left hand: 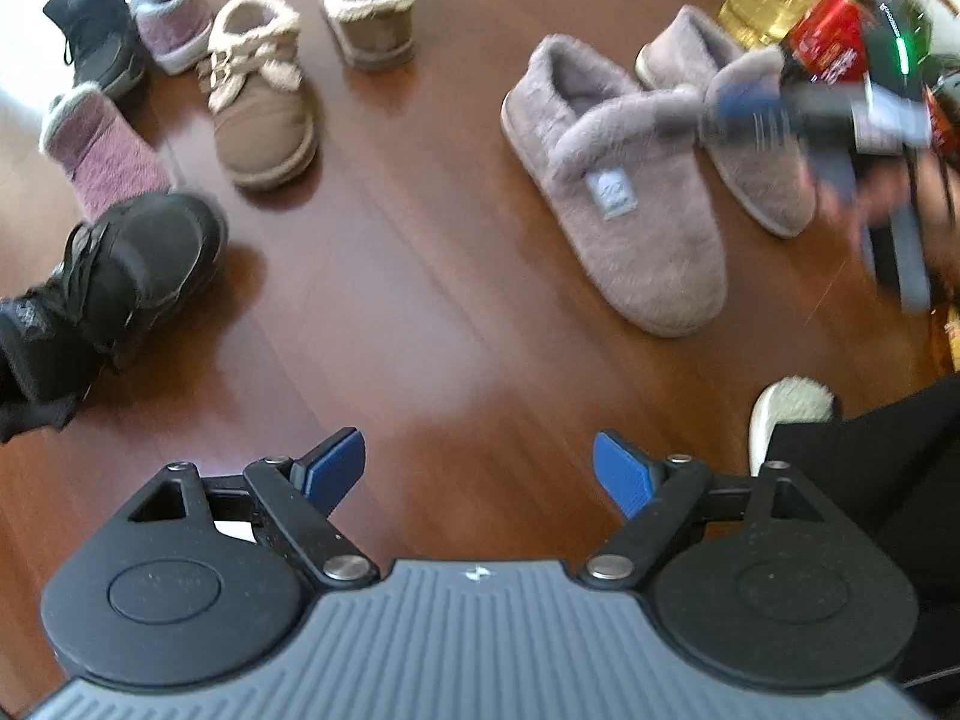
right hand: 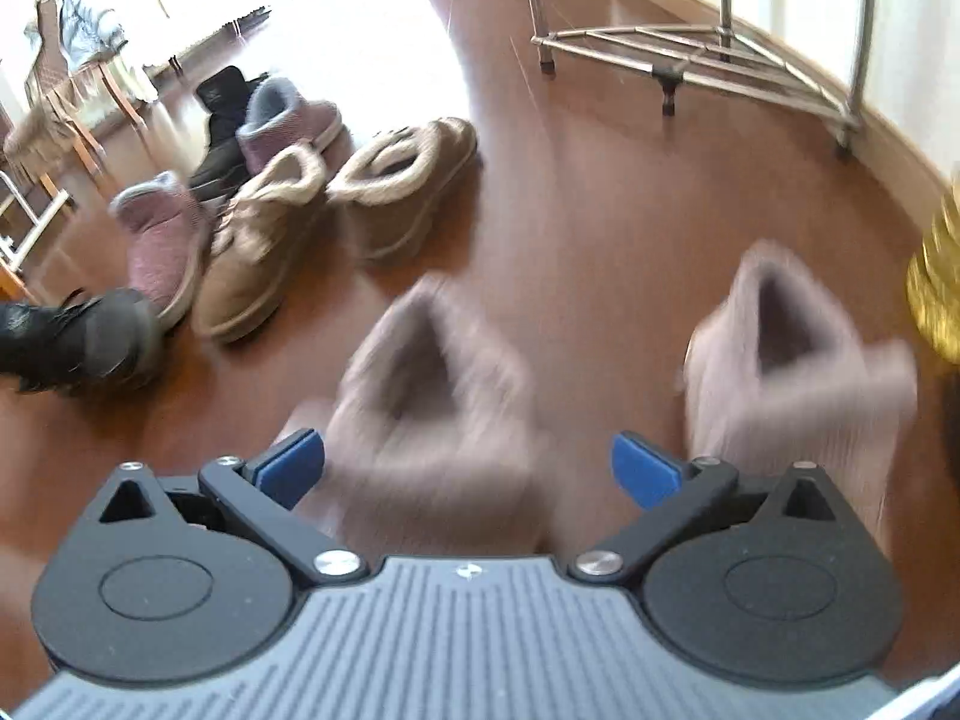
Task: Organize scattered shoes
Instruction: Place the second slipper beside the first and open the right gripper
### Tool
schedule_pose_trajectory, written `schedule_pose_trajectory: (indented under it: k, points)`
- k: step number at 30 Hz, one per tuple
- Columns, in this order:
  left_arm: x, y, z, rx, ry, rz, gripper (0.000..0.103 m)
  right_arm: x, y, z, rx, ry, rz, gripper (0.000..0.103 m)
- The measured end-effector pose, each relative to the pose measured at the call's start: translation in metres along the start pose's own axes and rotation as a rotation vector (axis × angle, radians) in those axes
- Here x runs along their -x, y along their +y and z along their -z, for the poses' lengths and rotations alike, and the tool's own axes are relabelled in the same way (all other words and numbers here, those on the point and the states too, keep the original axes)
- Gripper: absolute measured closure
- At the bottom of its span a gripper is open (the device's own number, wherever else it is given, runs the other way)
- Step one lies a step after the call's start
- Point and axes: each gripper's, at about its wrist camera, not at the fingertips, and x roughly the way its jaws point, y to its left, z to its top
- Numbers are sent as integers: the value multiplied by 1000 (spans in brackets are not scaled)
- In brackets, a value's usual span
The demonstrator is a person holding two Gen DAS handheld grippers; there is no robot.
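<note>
— What is seen closest to the lens?
— Blue pads of the left gripper (left hand: 479,471) are held spread over bare wooden floor (left hand: 420,300), nothing between them.
— And the right gripper (right hand: 468,468)?
— Its jaws are spread wide, nothing pinched; two grey fluffy slippers (left hand: 624,204) are set side by side just beyond it.
— Where are the other shoes?
— Tan boots (left hand: 264,102), pink boots (left hand: 102,150) and black shoes (left hand: 120,276) are left scattered at the left.

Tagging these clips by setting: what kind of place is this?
Most likely a room in a home: a wooden floor, household shoes such as fluffy slippers strewn on it, and chairs at a cloth-covered table beyond.
</note>
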Motion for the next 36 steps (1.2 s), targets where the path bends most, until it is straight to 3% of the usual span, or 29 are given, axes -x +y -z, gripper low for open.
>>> schedule_pose_trajectory:
  k: [2,6,10,12,18,21,26,30,36]
  points:
    - [-1,-4,-8,-5,-18,20,18,-11,20,27,52,52,52,1]
    - [-2,-11,-14,-28,-35,32,18,-45,35,41,42,79,92,6]
    - [-4,-13,-15,-38,-22,8,18,-64,30,42,49,3,77,36]
    - [-5,-12,-15,-31,-20,-3,17,-63,21,40,52,-4,75,40]
    - [-7,-8,-14,-15,-18,-1,17,-54,-16,34,73,-1,127,41]
    - [-12,-10,-16,-28,-9,6,17,-47,-37,31,96,17,104,41]
    - [-15,-12,-17,-45,-8,15,17,-42,-45,28,172,42,116,42]
    - [-14,-12,-15,-44,-13,20,17,-41,-51,29,161,54,125,41]
    - [-12,-6,-14,-26,-17,17,17,-32,-43,24,183,79,168,27]
